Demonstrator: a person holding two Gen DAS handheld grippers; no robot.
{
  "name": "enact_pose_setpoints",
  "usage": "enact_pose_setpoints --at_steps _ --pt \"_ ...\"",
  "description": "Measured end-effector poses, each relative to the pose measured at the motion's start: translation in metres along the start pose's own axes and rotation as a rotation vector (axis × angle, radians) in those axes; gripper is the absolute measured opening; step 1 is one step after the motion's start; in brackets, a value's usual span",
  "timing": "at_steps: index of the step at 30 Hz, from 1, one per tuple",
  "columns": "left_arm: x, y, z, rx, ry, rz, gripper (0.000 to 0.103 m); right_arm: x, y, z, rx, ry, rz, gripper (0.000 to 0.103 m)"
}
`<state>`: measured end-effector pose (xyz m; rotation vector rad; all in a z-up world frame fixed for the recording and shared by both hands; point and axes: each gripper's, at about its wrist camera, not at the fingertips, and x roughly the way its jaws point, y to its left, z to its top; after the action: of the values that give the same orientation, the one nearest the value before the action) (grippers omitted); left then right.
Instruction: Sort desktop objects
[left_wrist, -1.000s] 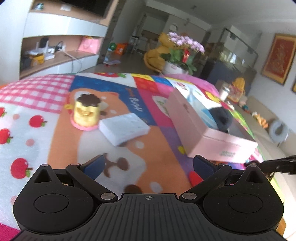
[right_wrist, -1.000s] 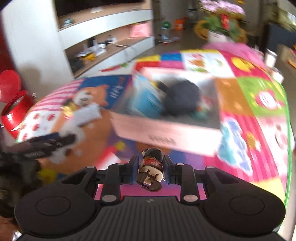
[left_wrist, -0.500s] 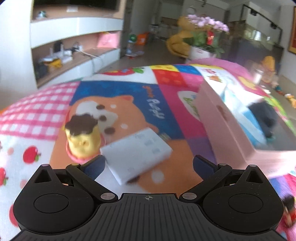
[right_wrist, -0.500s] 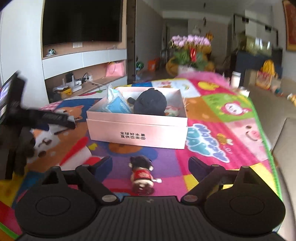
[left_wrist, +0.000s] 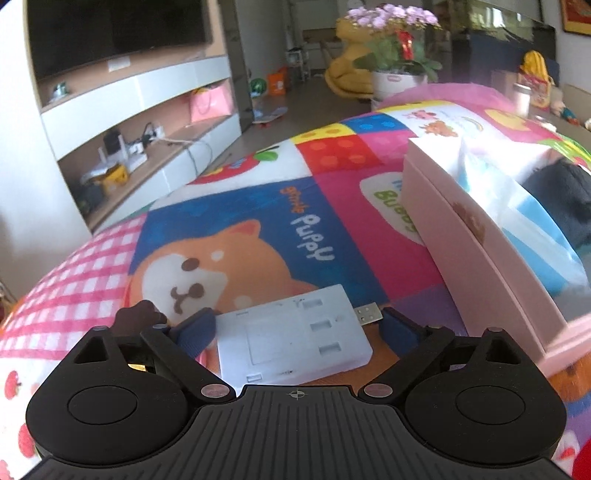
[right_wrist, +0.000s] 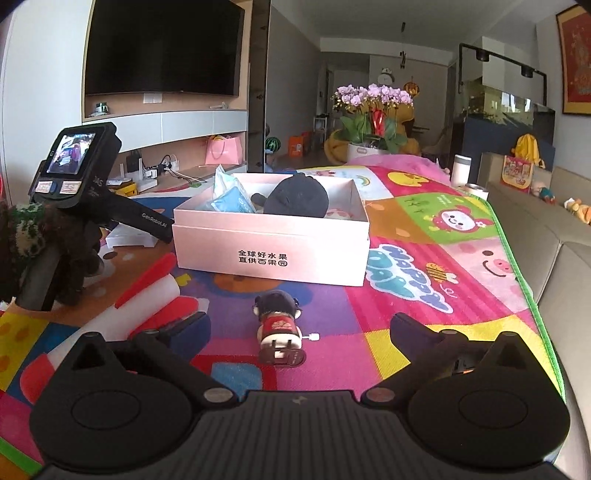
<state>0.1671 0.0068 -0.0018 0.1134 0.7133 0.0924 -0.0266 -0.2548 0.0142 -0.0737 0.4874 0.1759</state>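
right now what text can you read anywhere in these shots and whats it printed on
"全球好水果 直供百果园" on the front wall of the pink box.
"GenRobot.AI" on the arm of the left tool.
"gentle PUPPY" on the blue dog panel of the play mat.
"HAPPY" on the pink panel of the mat, upside down.
Green letters beside the box on the mat: partly hidden, unreadable.
Markings on the white USB hub: too faint.
Toy figure chest print: too small.
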Motion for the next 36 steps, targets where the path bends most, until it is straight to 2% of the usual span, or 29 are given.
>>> enact_pose_setpoints --at_steps 6,11,14,17,20,22,24,26,28,30,31,32,35,36 --pt "-0.029 0.007 -0.012 0.001 -0.022 -0.05 0.098 -0.001 0.004 0.003 -0.019 -0.002 0.0 0.103" --pt "-0.074 0.009 -0.045 0.005 -0.02 -0.196 0.098 -0.001 0.011 0.003 -0.043 0.009 -0.002 0.103" --pt "-0.101 0.01 -0.07 0.011 -0.014 -0.259 0.098 0.001 0.015 0.002 -0.052 0.022 -0.002 0.103" --pt "-0.116 0.012 -0.089 0.014 0.007 -0.321 0.098 0.006 0.017 0.002 -0.048 0.042 0.004 0.103" --pt "-0.122 0.019 -0.092 0.007 0.004 -0.371 0.1 0.011 0.017 0.002 -0.03 0.063 0.008 0.103" --pt "-0.121 0.03 -0.083 -0.028 -0.037 -0.34 0.1 0.014 0.016 0.002 -0.018 0.073 0.005 0.103" --pt "-0.114 0.041 -0.069 -0.08 -0.086 -0.265 0.1 0.015 0.014 0.0 -0.006 0.076 0.003 0.103" --pt "-0.097 0.054 -0.053 -0.137 -0.13 -0.148 0.1 0.016 0.013 0.0 0.011 0.083 0.0 0.103" --pt "-0.07 0.061 -0.037 -0.165 -0.13 0.0 0.1 0.018 0.01 -0.001 0.027 0.098 0.001 0.103" --pt "-0.044 0.068 -0.024 -0.182 -0.112 0.055 0.099 0.021 0.009 -0.001 0.043 0.114 -0.003 0.103" --pt "-0.03 0.07 -0.018 -0.18 -0.092 0.072 0.092 0.022 0.007 -0.002 0.051 0.118 -0.004 0.103" --pt "-0.021 0.071 -0.015 -0.174 -0.076 0.086 0.074 0.022 0.006 -0.002 0.06 0.119 -0.003 0.103" --pt "-0.007 0.073 -0.01 -0.148 -0.047 0.084 0.046 0.021 0.001 -0.003 0.094 0.121 -0.001 0.103" --pt "-0.009 0.074 -0.01 -0.148 -0.051 0.077 0.046 0.022 -0.001 -0.003 0.106 0.123 0.001 0.103"
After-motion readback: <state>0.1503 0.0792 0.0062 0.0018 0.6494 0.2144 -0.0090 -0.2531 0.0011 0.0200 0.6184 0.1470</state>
